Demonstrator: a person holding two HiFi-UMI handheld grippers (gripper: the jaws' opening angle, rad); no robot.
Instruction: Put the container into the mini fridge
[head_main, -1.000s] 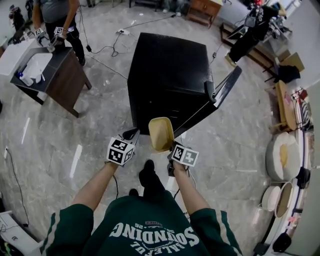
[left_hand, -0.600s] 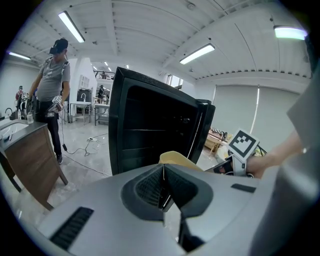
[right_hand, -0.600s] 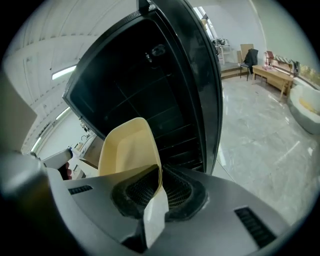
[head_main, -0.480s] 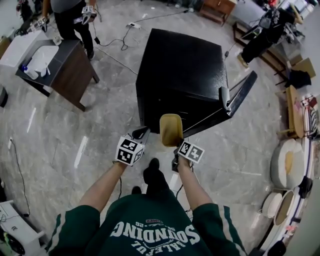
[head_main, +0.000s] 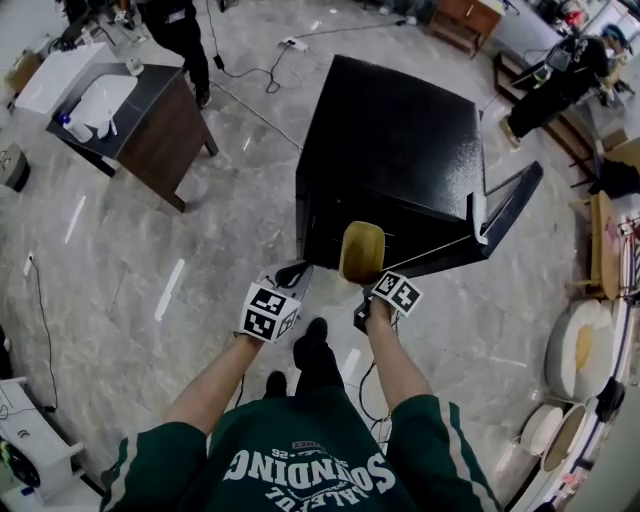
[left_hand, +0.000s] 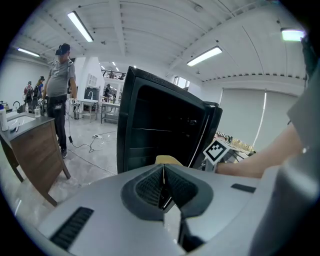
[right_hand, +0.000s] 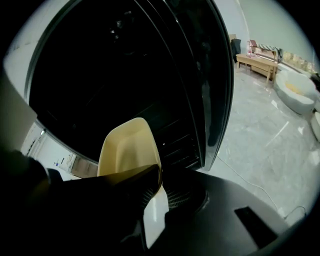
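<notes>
At centre of the head view, just before the open fridge (head_main: 390, 140): the right gripper (head_main: 365, 285) is clamped on the near rim of the yellow container (head_main: 361, 250); the container juts out beyond the jaws, tilted, at the mouth of the dark interior and not yet inside; the door (head_main: 505, 210) stands swung out toward the right of the frame; the left gripper (head_main: 291, 272) sits lower left of the container, jaws pressed together on nothing, clear of the fridge.

Risks, as judged:
- the hold is on one rim only; a knock against a shelf or the frame could pivot the container or slip it free
- the far end leads in, and the interior shows only dim rails in the right gripper view; a misjudged height may catch an edge
- the door edge lies near on the right; a sideways drift could strike it
</notes>
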